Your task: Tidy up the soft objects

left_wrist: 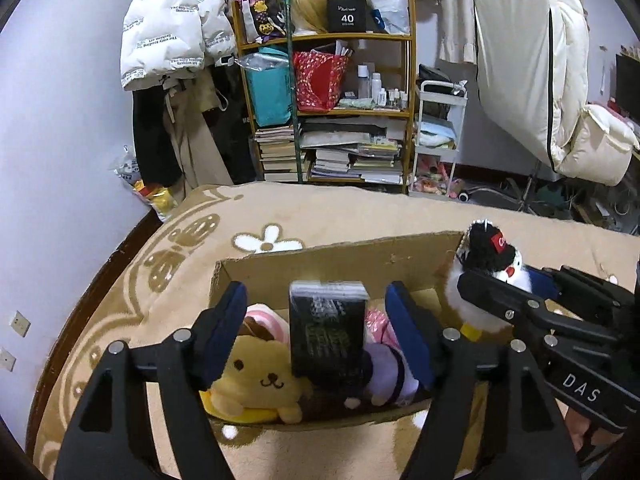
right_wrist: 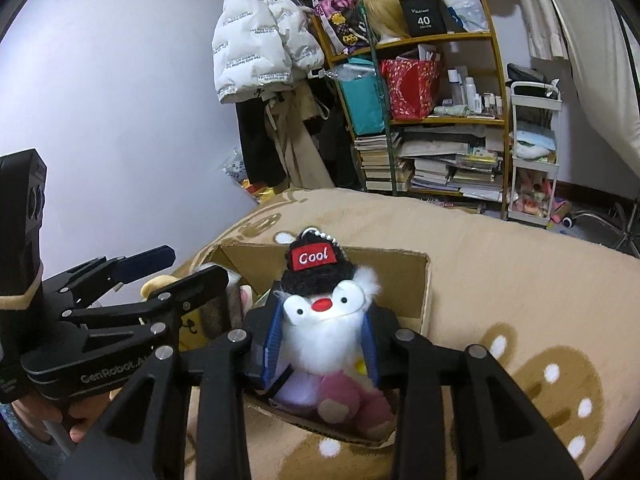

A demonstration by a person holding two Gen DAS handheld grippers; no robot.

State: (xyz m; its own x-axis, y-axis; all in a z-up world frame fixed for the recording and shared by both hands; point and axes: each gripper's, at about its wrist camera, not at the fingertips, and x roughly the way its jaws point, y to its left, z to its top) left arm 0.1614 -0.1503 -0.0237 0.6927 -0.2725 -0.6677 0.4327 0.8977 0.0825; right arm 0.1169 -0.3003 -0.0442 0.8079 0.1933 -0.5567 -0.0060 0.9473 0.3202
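The right gripper (right_wrist: 322,344) is clamped around a white penguin plush (right_wrist: 332,316), held above the cardboard box (right_wrist: 424,292) on the rug's middle. Lower it into the bare far corner before letting go. The left gripper (left_wrist: 316,332) hovers spread, empty, over a yellow dog plush (left_wrist: 260,380).

Both grippers, left (left_wrist: 318,334) and right (right_wrist: 322,344), were matte black linkages with silver round screws and blue pads on the jaws. One body bore white "DAS" lettering, the other "GenRobot.AI". Bare fingers (right_wrist: 82,416) showed beneath the left one.
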